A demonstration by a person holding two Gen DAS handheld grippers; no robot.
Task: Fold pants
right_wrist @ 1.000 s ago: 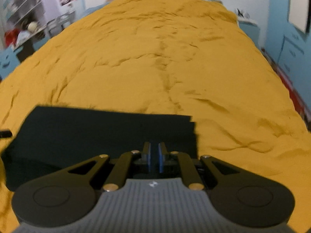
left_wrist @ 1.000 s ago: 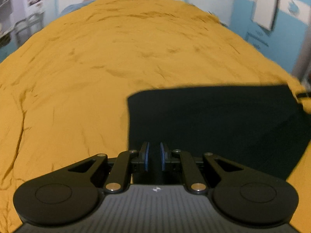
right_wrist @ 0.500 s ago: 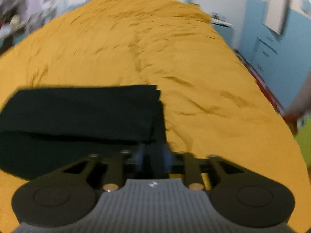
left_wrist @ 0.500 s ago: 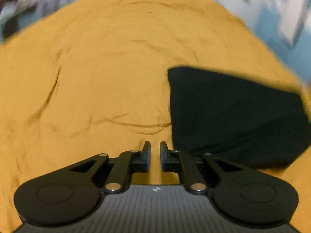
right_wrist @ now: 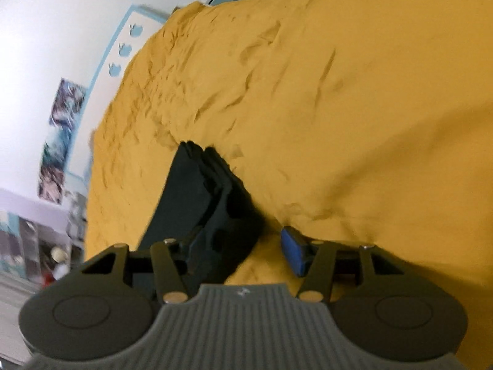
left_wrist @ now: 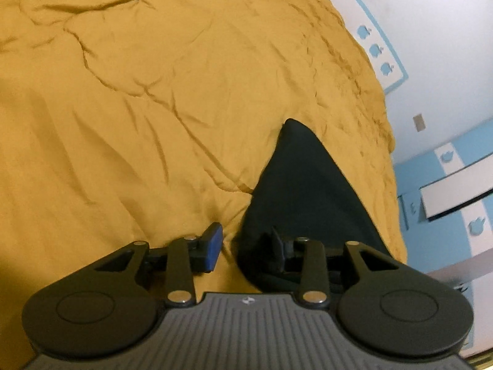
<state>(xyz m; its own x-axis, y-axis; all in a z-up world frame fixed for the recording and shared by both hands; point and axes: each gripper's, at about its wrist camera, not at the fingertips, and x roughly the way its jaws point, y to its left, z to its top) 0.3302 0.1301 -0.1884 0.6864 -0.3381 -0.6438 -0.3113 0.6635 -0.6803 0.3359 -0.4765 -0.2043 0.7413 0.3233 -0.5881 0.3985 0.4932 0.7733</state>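
The black pants [left_wrist: 302,185] lie folded in a flat stack on the yellow bed cover [left_wrist: 154,92]. My left gripper [left_wrist: 245,248] is rolled on its side at the stack's near end, jaws opening. One blue pad hangs over the cover, the other finger [left_wrist: 277,245] sits on the cloth, and the fabric edge lies loose between them. In the right wrist view the layered pants [right_wrist: 188,191] run away from my right gripper [right_wrist: 246,251]. It is also rolled with jaws opening. Its left finger is against the stack's edge and its blue pad [right_wrist: 294,254] is over the cover.
The rumpled bed cover [right_wrist: 339,92] fills most of both views. A white wall with blue apple stickers [left_wrist: 374,51] and a poster [right_wrist: 61,129] borders the bed. Cluttered shelves [right_wrist: 46,246] stand in the right wrist view; a white-and-blue cabinet [left_wrist: 456,191] stands in the left wrist view.
Both grippers have rolled sideways, dropped toward the bed and closed in on opposite ends of the folded pants. Their jaws have gone from nearly shut to spread apart.
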